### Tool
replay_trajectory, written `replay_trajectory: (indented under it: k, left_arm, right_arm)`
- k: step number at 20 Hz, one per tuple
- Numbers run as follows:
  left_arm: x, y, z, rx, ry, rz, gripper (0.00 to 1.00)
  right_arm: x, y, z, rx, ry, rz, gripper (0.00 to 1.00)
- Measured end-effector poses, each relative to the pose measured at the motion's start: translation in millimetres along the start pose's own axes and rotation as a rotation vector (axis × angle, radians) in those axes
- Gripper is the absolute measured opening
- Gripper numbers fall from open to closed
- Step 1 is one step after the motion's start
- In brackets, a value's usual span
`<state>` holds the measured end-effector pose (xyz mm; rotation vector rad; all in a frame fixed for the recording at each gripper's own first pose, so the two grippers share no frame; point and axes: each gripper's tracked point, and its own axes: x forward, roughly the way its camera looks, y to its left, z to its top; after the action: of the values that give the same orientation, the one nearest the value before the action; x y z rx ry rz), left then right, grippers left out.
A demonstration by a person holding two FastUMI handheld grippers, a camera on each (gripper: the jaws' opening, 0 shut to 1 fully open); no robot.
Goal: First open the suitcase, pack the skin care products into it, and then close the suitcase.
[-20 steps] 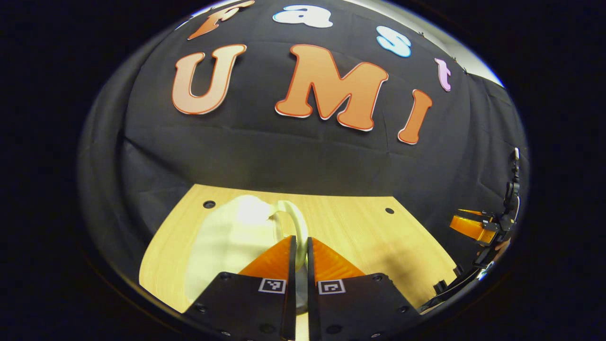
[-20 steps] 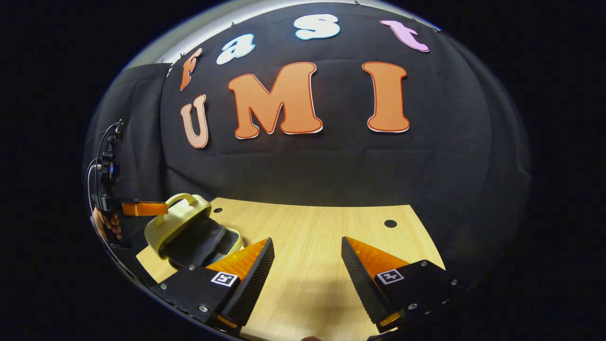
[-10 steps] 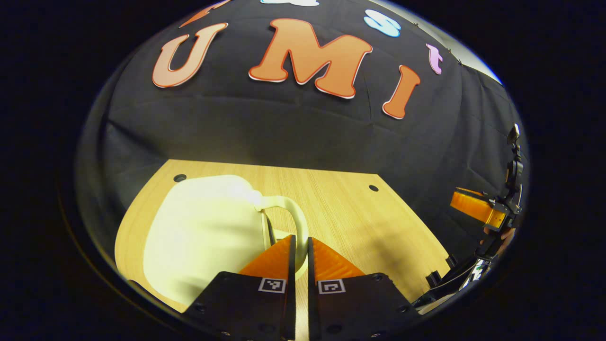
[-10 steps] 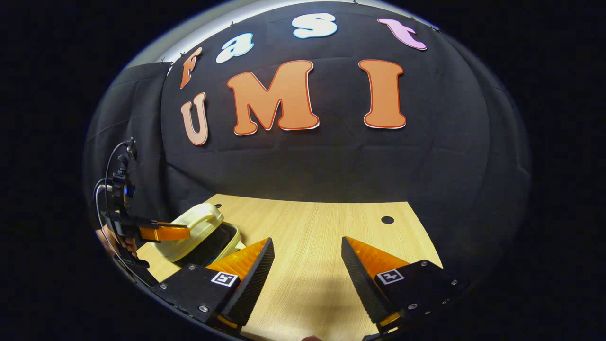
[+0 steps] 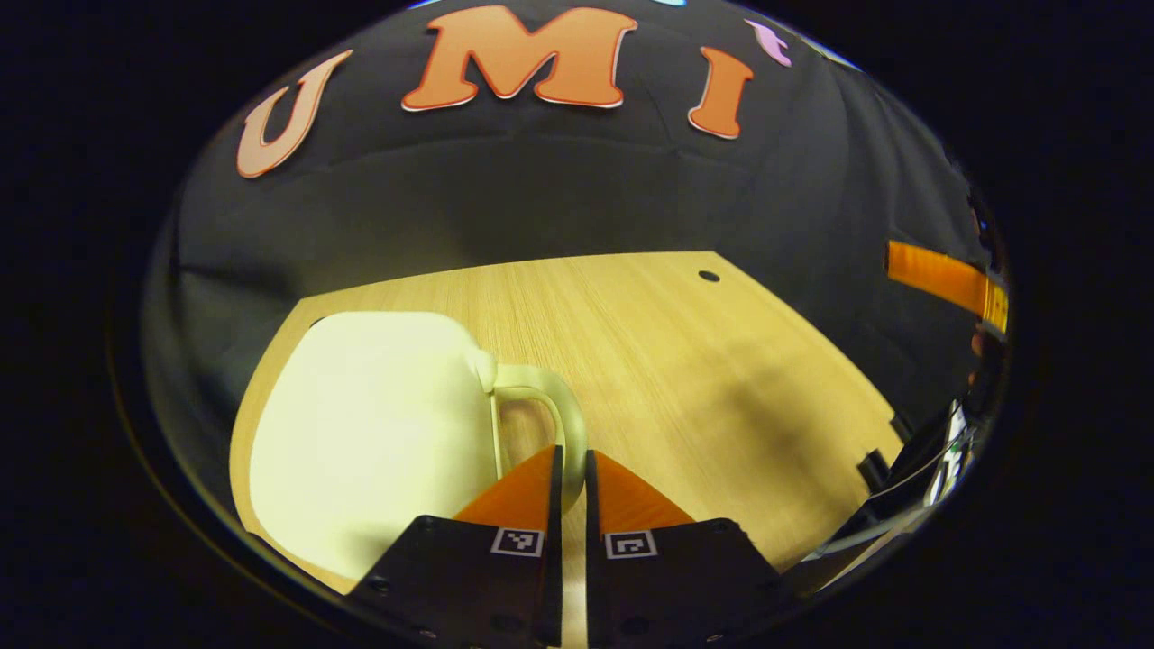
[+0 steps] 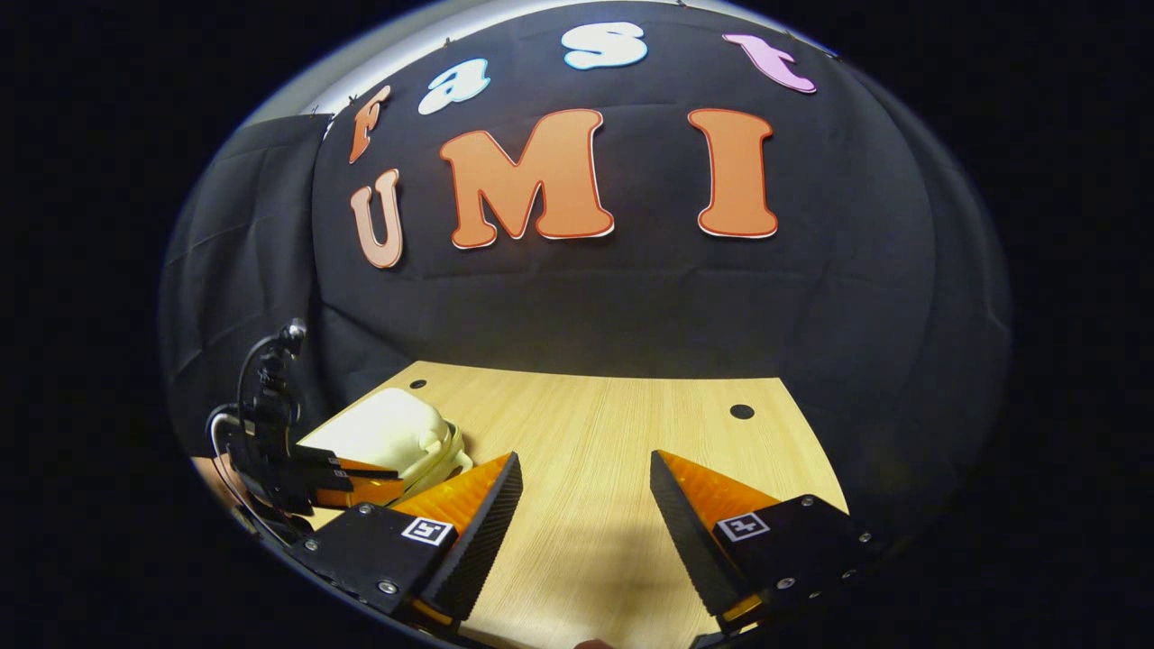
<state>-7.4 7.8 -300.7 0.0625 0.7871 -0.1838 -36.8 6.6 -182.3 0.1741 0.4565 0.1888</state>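
Note:
The pale yellow suitcase lies flat on the wooden table with its lid down, so its inside is hidden. Its curved handle arches toward me and passes between the fingers of my left gripper, which is shut on it. In the right gripper view the suitcase sits at the table's left end, with the left gripper low against its near side. My right gripper hovers open over bare table, well to the right of the case, with nothing between its fingers.
The table has small round holes near its far corners. Black cloth closes off the back and sides. An orange finger of the right gripper shows at the right edge of the left gripper view.
The left gripper has swung the lid down by the handle, from half open to flat on the case. The right gripper has stayed in place, open.

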Motion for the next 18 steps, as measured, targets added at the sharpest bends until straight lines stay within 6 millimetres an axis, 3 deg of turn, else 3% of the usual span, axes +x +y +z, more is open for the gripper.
replay_trajectory:
  k: [1, 2, 4, 7, 11, 14, 18]
  left_arm:
    - [-4.1, -6.0, 4.4, 0.012, -0.017, -0.001, 0.17]
    - [-6.4, -11.4, 11.0, 0.027, -0.03, -0.003, 0.16]
    - [-17.3, -16.2, 31.8, 0.072, -0.099, 0.015, 0.33]
    - [-42.1, -26.8, 80.5, 0.088, -0.241, 0.033, 0.65]
    - [-87.3, -31.8, 147.0, 0.062, -0.444, 0.085, 0.96]
    - [-118.9, -38.8, 179.5, 0.028, -0.571, 0.129, 0.96]
    - [-134.6, -43.3, 192.2, -0.005, -0.649, 0.148, 0.98]
  right_arm:
    - [0.0, 0.9, 0.1, -0.001, -0.002, 0.002, 0.91]
    - [0.4, 2.7, 1.5, 0.001, -0.006, 0.007, 0.91]
    - [-1.5, 6.8, 7.6, 0.013, -0.022, 0.018, 0.91]
    - [-1.9, 20.0, 24.3, -0.003, -0.081, 0.028, 0.91]
    - [-5.8, 34.2, 39.3, -0.054, -0.138, 0.042, 0.92]
    - [-10.5, 49.8, 59.5, -0.083, -0.216, 0.063, 0.91]
    - [-17.1, 69.5, 73.5, -0.15, -0.265, 0.105, 0.92]
